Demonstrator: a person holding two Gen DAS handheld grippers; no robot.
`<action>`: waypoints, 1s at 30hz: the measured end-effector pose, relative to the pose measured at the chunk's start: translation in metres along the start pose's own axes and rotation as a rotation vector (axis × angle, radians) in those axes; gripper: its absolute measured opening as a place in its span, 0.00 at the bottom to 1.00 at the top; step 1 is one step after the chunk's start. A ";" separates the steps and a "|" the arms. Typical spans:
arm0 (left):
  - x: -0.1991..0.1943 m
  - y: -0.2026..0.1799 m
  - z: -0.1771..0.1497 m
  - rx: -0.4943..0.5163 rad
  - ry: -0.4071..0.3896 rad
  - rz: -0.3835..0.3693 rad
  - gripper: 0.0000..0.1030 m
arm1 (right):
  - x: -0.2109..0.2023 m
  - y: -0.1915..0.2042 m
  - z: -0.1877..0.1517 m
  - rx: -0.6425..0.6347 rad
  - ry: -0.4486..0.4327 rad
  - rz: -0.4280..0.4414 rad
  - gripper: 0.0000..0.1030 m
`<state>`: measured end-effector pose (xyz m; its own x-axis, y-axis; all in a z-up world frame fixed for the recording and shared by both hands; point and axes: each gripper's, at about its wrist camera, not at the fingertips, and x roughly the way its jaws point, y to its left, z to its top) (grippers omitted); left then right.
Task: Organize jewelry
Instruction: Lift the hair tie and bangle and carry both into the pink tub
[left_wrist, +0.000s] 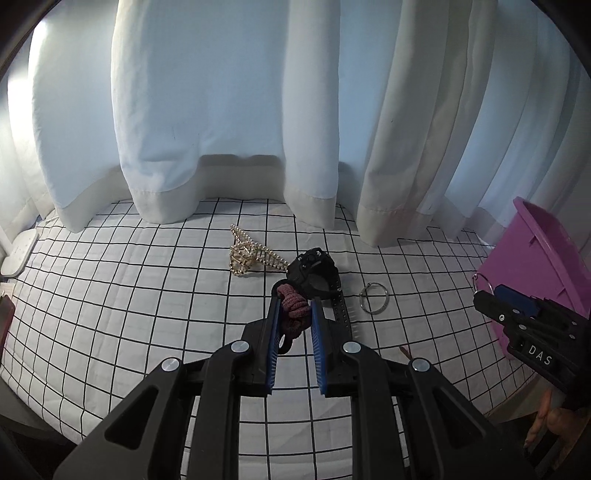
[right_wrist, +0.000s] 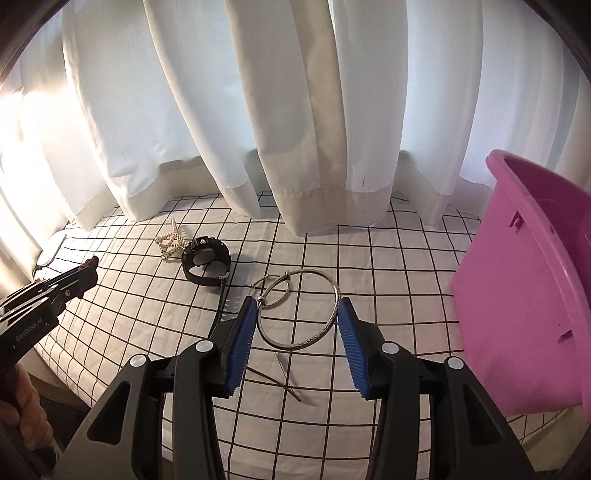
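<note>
A dark pink scrunchie (left_wrist: 293, 314) sits between the blue pads of my left gripper (left_wrist: 295, 301), which is shut on it above the checked bed sheet (left_wrist: 147, 295). My right gripper (right_wrist: 297, 301) is shut on a large silver bangle (right_wrist: 295, 347), its rim pressed by both pads. On the sheet lie a black watch (left_wrist: 312, 273) (right_wrist: 205, 264), a gold pearl hair clip (left_wrist: 251, 253) (right_wrist: 170, 242) and a smaller silver ring (left_wrist: 373, 293) (right_wrist: 275, 293). A pink tub (right_wrist: 517, 295) (left_wrist: 535, 266) stands on the right, close beside the right gripper (left_wrist: 491, 295).
White curtains (left_wrist: 229, 110) hang down to the far edge of the bed. A thin brown stick (right_wrist: 284, 380) lies on the sheet under the right gripper. A white flat object (left_wrist: 18, 254) rests at the far left. A person's hand (right_wrist: 26, 413) holds the left gripper (right_wrist: 85, 277).
</note>
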<state>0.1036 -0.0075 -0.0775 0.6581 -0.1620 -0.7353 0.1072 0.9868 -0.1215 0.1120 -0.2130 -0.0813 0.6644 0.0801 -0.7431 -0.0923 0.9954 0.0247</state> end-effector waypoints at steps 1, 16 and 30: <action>-0.005 -0.006 0.004 0.012 -0.011 -0.013 0.16 | -0.009 -0.001 0.004 0.001 -0.017 -0.004 0.43; -0.050 -0.165 0.051 0.195 -0.143 -0.253 0.16 | -0.138 -0.114 0.034 0.120 -0.249 -0.143 0.43; -0.033 -0.347 0.062 0.241 -0.144 -0.303 0.16 | -0.163 -0.302 0.021 0.194 -0.223 -0.159 0.43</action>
<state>0.0908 -0.3444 0.0300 0.6659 -0.4604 -0.5870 0.4726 0.8691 -0.1456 0.0473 -0.5257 0.0462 0.8072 -0.0885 -0.5836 0.1537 0.9861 0.0629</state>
